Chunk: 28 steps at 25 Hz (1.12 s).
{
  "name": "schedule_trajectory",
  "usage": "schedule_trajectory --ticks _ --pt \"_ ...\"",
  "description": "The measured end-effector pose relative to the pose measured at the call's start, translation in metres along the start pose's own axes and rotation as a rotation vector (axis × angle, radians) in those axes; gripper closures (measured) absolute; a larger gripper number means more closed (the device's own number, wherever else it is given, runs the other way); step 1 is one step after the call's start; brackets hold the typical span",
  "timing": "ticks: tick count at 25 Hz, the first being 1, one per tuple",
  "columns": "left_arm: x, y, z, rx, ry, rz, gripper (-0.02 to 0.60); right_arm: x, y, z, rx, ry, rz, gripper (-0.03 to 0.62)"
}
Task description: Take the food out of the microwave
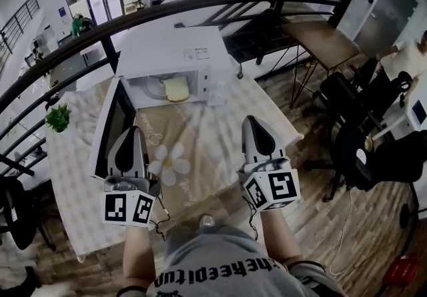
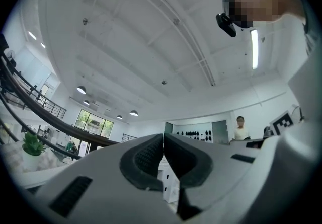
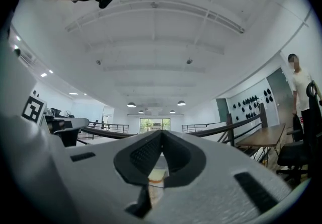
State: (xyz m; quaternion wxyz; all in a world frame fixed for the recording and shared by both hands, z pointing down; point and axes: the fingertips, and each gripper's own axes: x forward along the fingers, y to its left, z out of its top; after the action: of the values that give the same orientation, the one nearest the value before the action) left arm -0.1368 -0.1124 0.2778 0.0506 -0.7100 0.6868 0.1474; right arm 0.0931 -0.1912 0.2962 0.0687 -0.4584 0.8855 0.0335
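The white microwave (image 1: 175, 55) stands at the far side of the table with its dark door (image 1: 112, 130) swung open to the left. Inside, a pale yellow piece of food (image 1: 176, 89) lies on a plate. My left gripper (image 1: 135, 131) hovers over the table beside the open door, well short of the oven; its jaws (image 2: 163, 140) are shut with nothing between them. My right gripper (image 1: 251, 120) is level with it on the right, in front of the microwave's control side, and is also shut and empty (image 3: 161, 137). Both point slightly upward, so their own views show mostly ceiling.
A checked cloth covers the table (image 1: 80, 175), with a daisy-shaped mat (image 1: 170, 163) between the grippers. A small green plant (image 1: 59, 117) sits at the left edge. A dark railing (image 1: 80, 42) runs behind the microwave. Black chairs (image 1: 373, 149) and a wooden table (image 1: 323, 42) stand to the right.
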Motion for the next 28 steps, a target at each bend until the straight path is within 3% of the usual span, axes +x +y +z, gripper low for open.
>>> schedule_trajectory --ticks 3,14,19,25,28 --pt "0.012 -0.003 -0.004 0.022 0.013 -0.007 0.571 0.012 -0.005 -0.002 0.009 -0.003 0.021 0.589" --pt "0.067 0.011 -0.032 0.242 0.088 -0.048 0.571 0.051 -0.011 -0.012 0.007 0.017 0.036 0.589" --pt "0.083 0.023 -0.078 0.436 0.190 -0.083 0.571 0.063 -0.008 -0.026 -0.014 0.055 0.034 0.589" --pt "0.107 0.025 -0.139 0.622 0.223 -0.236 0.569 0.075 -0.002 -0.043 -0.040 0.094 0.029 0.589" --pt "0.116 0.031 -0.176 0.676 0.295 -0.286 0.569 0.079 0.000 -0.049 -0.045 0.108 0.022 0.589"
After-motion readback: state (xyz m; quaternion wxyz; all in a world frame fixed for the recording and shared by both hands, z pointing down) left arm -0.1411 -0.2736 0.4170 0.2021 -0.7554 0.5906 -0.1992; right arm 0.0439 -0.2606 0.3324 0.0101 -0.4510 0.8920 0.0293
